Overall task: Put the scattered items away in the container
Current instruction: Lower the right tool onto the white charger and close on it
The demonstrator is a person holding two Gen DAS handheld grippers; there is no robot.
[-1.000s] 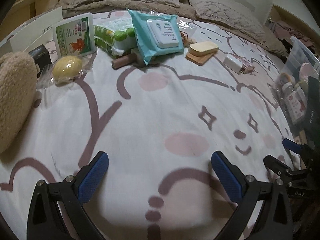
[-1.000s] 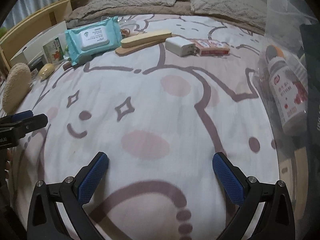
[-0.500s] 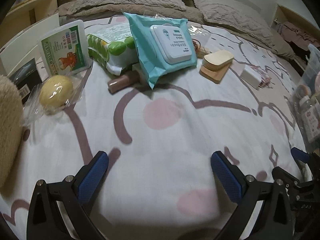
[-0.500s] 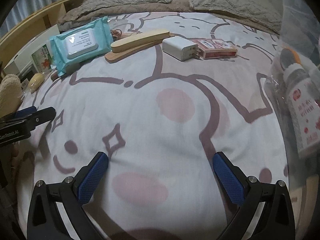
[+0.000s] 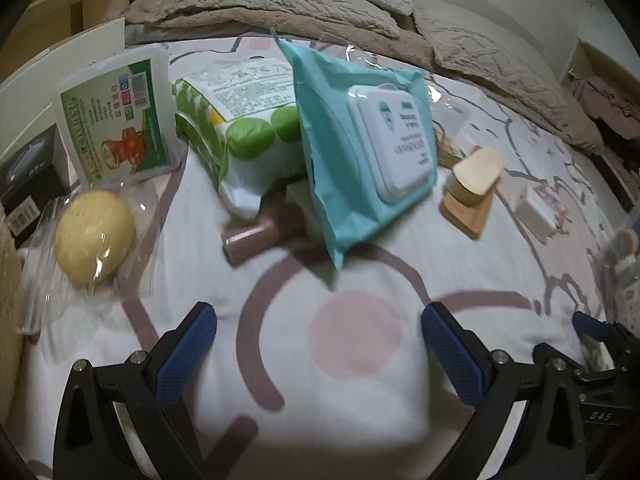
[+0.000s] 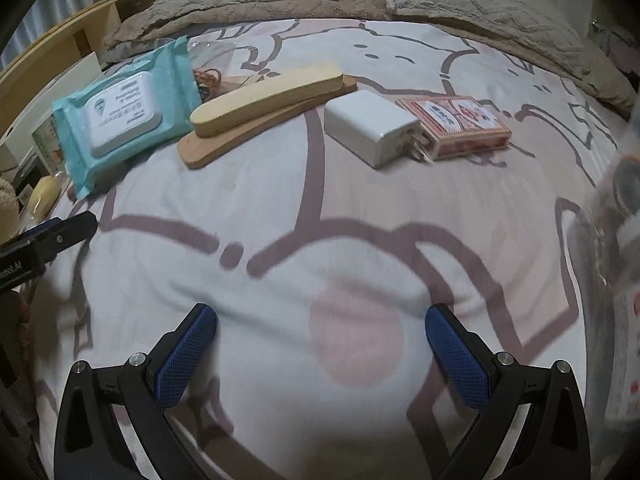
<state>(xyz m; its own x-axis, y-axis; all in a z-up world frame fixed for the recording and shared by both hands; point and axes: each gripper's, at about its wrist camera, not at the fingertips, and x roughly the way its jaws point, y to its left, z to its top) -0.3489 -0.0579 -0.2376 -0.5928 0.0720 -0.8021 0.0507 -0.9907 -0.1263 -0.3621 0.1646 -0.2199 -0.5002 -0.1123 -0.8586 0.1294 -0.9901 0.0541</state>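
Both tongs hang spread and empty above the bedsheet: left gripper, right gripper. From the left gripper, the teal wet-wipes pack lies at 12 o'clock, the bagged yellow sponge at 10. From the right gripper, the white charger sits at 12, touching the card box; the clear container stands at 3.

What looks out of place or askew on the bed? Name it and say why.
The teal wipes pack sits tilted, propped on the green-dotted pack and a brown tube instead of lying flat. The white charger lies with its prongs against the card box. Nothing looks spilled or damaged.
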